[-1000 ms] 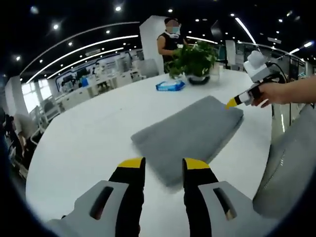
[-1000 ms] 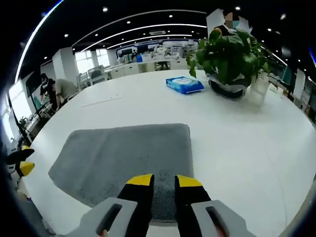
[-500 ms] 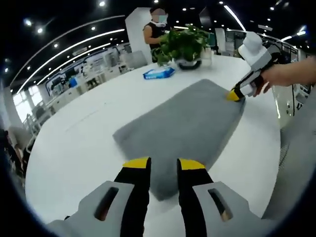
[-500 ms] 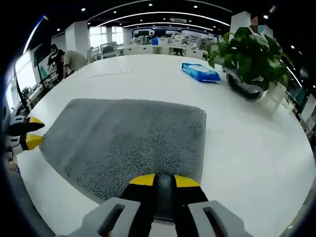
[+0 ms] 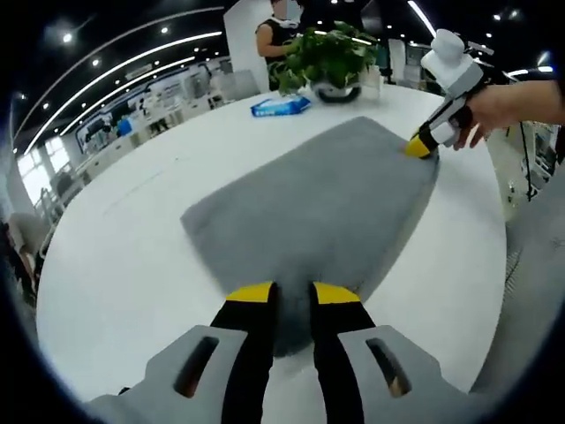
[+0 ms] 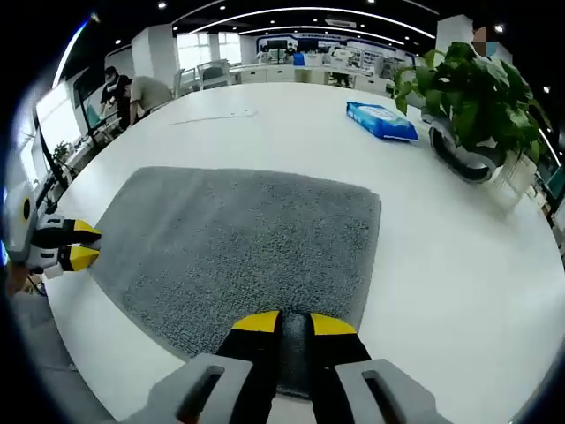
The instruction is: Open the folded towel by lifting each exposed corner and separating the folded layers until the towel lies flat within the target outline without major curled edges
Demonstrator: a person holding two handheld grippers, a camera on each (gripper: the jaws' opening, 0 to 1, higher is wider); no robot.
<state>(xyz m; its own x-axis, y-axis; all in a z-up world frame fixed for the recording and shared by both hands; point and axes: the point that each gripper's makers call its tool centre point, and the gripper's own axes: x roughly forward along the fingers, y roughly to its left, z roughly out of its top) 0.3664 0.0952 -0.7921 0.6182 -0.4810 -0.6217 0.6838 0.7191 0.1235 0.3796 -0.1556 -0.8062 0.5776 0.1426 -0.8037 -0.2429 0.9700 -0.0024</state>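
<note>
Lying folded on the white table [image 6: 459,265], the grey towel [image 6: 247,243] spreads as a thick, fuzzy rectangle between the two tools, with a potted plant [image 6: 472,97] and a blue packet [image 6: 381,120] well beyond its far edge. In the right gripper view, the right gripper [image 6: 294,323] sits at the near edge of the towel with its yellow-tipped jaws drawn almost together, a sliver of pile showing between them; it looks pinched onto the hem, though how many layers it has cannot be told. In the left gripper view, the left gripper [image 5: 292,292] stands at the opposite end of the towel, jaws narrowly parted over the rounded corner, and whether cloth is truly caught between them is not clear. The same view shows the other tool, held in a hand [image 5: 508,102], touching the far corner. Judging by the soft rounded edges and deep nap, the towel is likely light, limp and a little clingy, so it should drape and sag when raised, never keeping its shape. A hold right at a corner, on the top layer alone, seems best; gripping deeper risks catching both layers and dragging the whole bundle across the smooth table. No target outline can be made out on the tabletop.
</note>
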